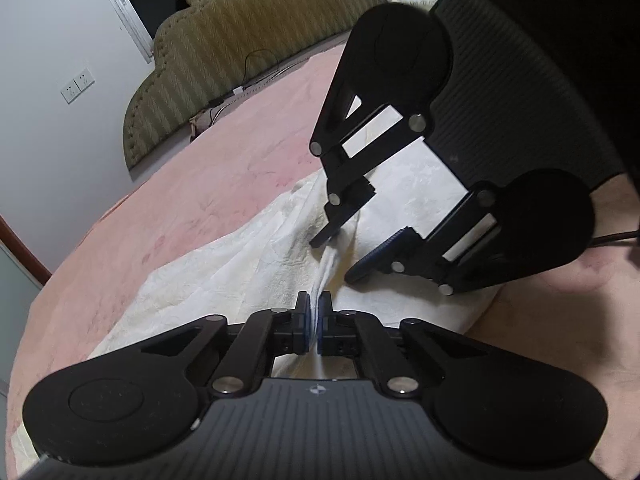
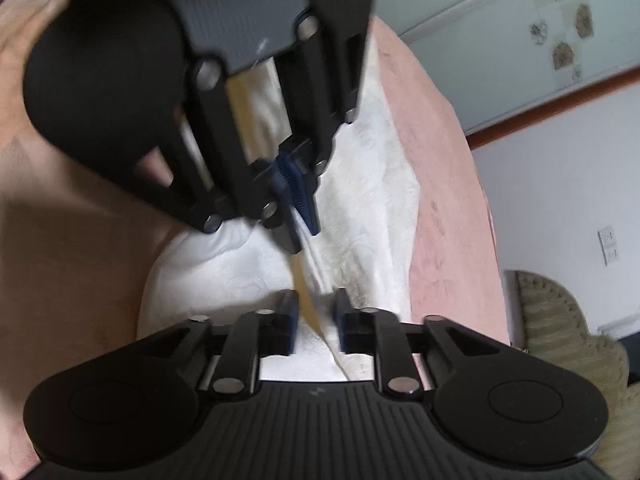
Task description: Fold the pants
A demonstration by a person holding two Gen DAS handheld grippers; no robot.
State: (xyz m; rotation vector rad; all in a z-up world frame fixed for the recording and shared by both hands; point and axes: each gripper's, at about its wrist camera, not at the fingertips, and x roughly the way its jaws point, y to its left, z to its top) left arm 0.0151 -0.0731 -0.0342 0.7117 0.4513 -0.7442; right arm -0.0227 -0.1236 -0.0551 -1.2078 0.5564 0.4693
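The white textured pants [image 1: 224, 276] lie on a pink bedspread [image 1: 192, 168], gathered into a raised ridge along the middle. My left gripper [image 1: 315, 304] is shut on that ridge of white cloth; in the right wrist view it [image 2: 304, 236] shows from above, pinching the fold. My right gripper [image 1: 336, 258] hangs over the same ridge just beyond the left one, jaws open astride the fold. In its own view the right gripper [image 2: 316, 300] is open with the white pants [image 2: 372, 184] passing between its fingers.
A striped olive headboard [image 1: 256, 48] stands at the far end of the bed, with a cable in front of it. A white wall with sockets [image 1: 78, 84] is at left. A cabinet door with flower stickers [image 2: 552, 28] shows in the right wrist view.
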